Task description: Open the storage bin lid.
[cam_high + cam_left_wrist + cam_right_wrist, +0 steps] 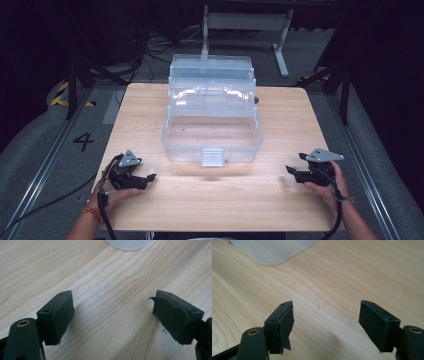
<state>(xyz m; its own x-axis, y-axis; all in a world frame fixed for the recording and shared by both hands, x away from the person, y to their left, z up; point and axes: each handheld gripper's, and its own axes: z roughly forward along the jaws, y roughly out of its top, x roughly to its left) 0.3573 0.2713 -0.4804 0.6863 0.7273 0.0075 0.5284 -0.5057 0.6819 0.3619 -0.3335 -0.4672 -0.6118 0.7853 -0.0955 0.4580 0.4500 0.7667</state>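
Clear toolbox [212, 117] open mid-table [150, 210], both claws [150, 178] [291, 171] wide apart, empty, nothing between.

The high view looks forward and down from above the person's side, taking in the whole table [150, 210] with the box [212, 127] at its middle. Each gripper view sits low and close over the tabletop, facing the box, and catches a rounded corner of it [127, 243] [272, 251] at its top edge.
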